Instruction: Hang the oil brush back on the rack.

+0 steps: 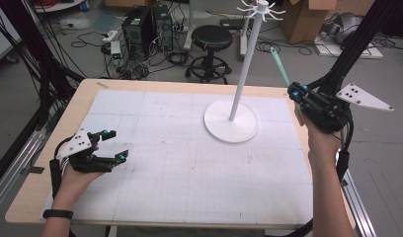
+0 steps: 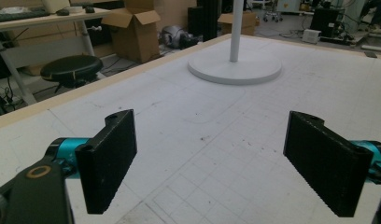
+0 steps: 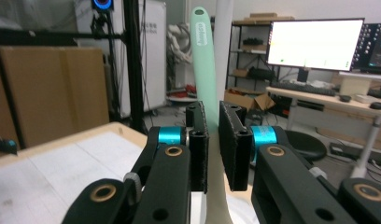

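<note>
Gripping one mint-green utensil handle (image 3: 203,60), the right gripper (image 1: 299,92) is clamped on its lower shaft, raised off the table's right edge beside the white hook stand (image 1: 232,118). It looks light, stiff, smooth, possibly slippery; best held low on the handle. Left gripper (image 1: 115,145), jaws apart and holding nothing, rests near the left edge. One stand, two grippers.

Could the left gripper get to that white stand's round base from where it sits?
Probably yes: the left gripper rests on the mat, jaws open and empty, and the mat between it and the stand's base lies bare. The right gripper is up, off to the side.
</note>
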Motion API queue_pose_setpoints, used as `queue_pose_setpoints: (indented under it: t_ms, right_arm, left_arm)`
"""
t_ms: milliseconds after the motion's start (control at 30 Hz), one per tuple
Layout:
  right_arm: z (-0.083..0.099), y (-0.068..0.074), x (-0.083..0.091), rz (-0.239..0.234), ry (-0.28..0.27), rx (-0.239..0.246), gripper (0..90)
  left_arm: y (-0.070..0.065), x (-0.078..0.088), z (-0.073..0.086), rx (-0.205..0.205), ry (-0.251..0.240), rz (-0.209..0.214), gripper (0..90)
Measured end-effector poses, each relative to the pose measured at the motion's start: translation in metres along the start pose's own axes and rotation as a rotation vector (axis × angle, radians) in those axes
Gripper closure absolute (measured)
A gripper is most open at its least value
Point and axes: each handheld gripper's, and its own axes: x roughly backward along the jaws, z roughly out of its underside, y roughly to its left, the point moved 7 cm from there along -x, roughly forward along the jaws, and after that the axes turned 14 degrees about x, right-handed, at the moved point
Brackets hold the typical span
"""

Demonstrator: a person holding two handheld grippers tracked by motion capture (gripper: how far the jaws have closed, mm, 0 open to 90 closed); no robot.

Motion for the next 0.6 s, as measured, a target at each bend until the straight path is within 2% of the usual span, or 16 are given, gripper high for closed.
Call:
queue_pose_setpoints:
  t_ms: [200,467,600]
  right_arm:
    - [-0.021,-0.005,-0.005,0.021,-0.041,0.006,82.8]
    - [-0.034,-0.015,-0.011,0.043,-0.065,-0.004,82.8]
    - [-0.035,-0.014,-0.014,0.046,-0.064,-0.001,82.8]
  left_arm:
    - [0.000,0.000,0.000,0.005,0.002,0.002,17.9]
    - [0.000,0.000,0.000,0.004,-0.002,0.006,17.9]
    - [0.000,0.001,0.000,0.005,-0.003,0.004,17.9]
